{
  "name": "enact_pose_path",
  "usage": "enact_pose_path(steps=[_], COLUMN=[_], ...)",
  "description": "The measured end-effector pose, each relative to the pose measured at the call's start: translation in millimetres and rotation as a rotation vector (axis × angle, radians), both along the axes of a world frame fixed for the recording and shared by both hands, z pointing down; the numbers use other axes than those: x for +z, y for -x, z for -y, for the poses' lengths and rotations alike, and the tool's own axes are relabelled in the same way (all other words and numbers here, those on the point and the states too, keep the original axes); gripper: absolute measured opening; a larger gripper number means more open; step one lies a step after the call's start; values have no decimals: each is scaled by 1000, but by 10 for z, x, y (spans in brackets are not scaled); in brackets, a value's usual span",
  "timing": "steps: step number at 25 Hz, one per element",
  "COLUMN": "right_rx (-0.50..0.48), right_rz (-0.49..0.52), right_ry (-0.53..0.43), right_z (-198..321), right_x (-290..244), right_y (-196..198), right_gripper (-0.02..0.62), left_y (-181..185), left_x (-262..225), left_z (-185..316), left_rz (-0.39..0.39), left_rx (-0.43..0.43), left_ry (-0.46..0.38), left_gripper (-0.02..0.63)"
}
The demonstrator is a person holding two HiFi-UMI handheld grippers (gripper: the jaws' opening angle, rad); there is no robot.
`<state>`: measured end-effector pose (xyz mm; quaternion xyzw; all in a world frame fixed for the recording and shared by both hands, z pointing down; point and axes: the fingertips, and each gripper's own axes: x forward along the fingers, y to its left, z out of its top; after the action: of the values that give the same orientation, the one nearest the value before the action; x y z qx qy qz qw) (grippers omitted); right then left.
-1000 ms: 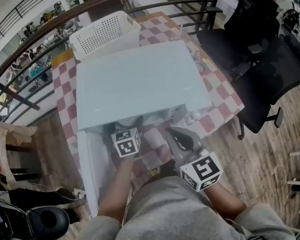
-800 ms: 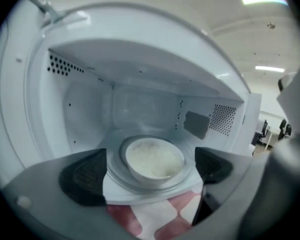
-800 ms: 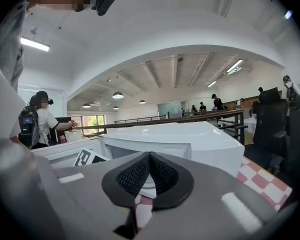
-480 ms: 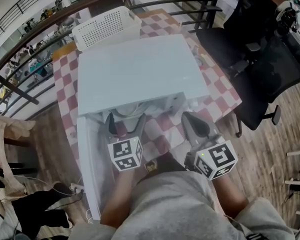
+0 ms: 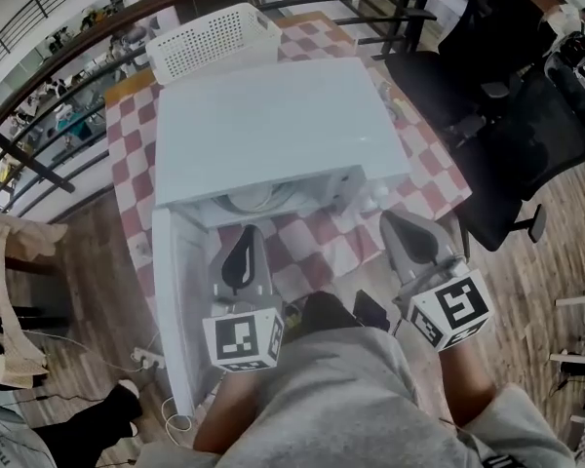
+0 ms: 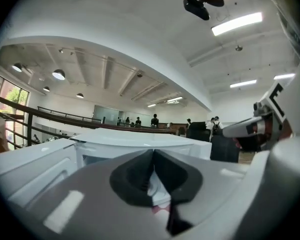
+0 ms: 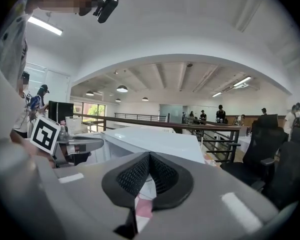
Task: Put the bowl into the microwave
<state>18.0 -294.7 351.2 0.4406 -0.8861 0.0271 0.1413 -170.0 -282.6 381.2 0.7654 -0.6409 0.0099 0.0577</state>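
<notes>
The white microwave [image 5: 273,130] stands on the red-and-white checked table [image 5: 324,244], its door [image 5: 180,300] swung open to the left. A pale bowl [image 5: 260,199] rests inside the cavity, only its near rim showing under the top. My left gripper [image 5: 242,237] hovers in front of the opening, apart from the bowl; its jaws have just been closing and are now shut with nothing between them [image 6: 153,152]. My right gripper [image 5: 402,222] is held to the right of the opening, shut and empty [image 7: 149,155].
A white perforated basket [image 5: 210,42] sits behind the microwave. Black office chairs [image 5: 507,115] stand to the right of the table. A dark railing [image 5: 39,164] runs along the far side. Small items [image 5: 395,105] lie on the cloth right of the microwave.
Both grippers have drawn back from the microwave toward the person, the left one rising. The left jaws, open wide half a second ago, are now shut. The bowl stays inside.
</notes>
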Motion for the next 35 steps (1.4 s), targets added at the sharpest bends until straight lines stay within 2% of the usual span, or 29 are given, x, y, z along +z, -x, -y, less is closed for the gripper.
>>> enact_pose_path(steps=[3,7,12,22,26,35], right_rx=[-22,-52,-51,-29,-36,-96], right_rz=[-19,-29,21,53,72,89], right_ry=[16,42,62,79,86,101], right_z=[-37,-115,-247,-785,-1102,-1901], right_x=[106,211,271,273,266,383], right_y=[9,-8,-143,-673,-823,-1005], right_gripper=[-3,-3,-3,-3,-3,-3], left_y=[-22,-137,-297,-882,-973,-1133], left_x=[15,72,93,84,61,180], left_z=[-101,-239,-496,-1098,-1471,-2413], left_rz=[-18,7,25,16,27,30], left_rx=[6,30,51,75,26,-41], left_ry=[6,33,49,60,44,86], left_gripper=[11,11,11,11,11,11])
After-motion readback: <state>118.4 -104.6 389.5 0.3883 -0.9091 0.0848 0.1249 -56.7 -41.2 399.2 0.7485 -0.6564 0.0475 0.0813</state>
